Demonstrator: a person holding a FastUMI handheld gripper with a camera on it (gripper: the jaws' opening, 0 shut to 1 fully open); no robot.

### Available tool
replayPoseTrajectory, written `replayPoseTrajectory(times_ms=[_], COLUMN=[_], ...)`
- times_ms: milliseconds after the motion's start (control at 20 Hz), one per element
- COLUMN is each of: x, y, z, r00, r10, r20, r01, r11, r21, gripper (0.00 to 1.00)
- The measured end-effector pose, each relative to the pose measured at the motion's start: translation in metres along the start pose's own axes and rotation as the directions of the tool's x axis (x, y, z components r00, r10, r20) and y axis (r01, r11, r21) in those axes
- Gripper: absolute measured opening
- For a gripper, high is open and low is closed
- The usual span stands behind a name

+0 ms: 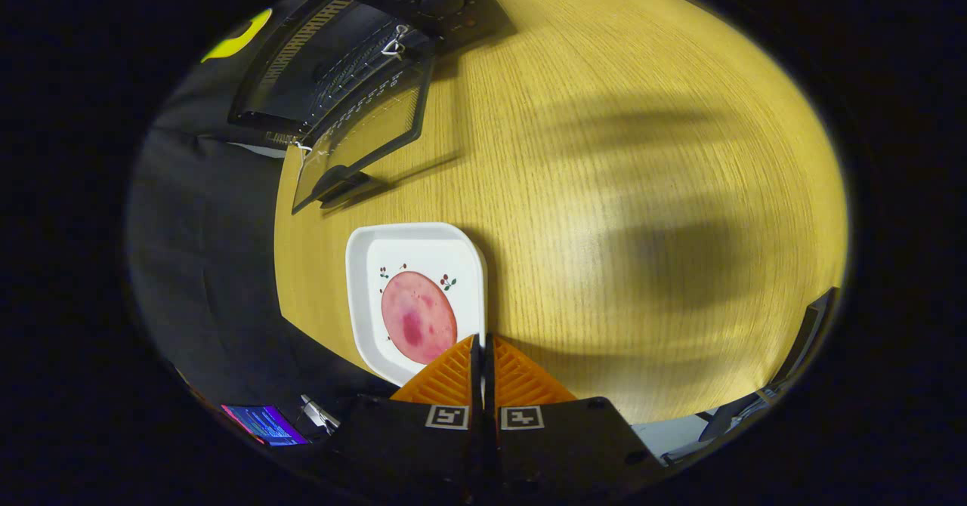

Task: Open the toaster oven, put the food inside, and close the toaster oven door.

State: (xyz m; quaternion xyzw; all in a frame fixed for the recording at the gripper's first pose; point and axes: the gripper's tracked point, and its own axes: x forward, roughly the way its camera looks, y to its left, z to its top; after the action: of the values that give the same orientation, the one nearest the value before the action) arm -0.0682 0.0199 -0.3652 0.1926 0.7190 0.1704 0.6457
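toaster oven [340, 60] door down, flat toward plate [363, 264]; gripper [483, 347] jaws together

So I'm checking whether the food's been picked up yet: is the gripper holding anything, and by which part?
Nothing is held. The gripper is shut with nothing between its fingers, above the near edge of the plate; the meat slice lies flat on it.

Bright overhead light falls on the wooden table [642, 151], where broad, soft-edged shadows lie blurred across its middle. Fisheye distortion bends the table's edges, and the surroundings sink into dimness.
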Motion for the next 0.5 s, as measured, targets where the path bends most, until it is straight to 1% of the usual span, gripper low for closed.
replayPoseTrajectory(times_ms=[350, 500], x=[-0.006, -0.010], y=[0.047, 0.063], z=[0.002, 0.015], r00=[0.995, 0.990], r10=[0.100, 0.112], r20=[0.024, 0.090], r01=[-0.100, -0.115], r11=[0.995, 0.993], r21=[0.000, 0.020], gripper=[0.02, 0.02])
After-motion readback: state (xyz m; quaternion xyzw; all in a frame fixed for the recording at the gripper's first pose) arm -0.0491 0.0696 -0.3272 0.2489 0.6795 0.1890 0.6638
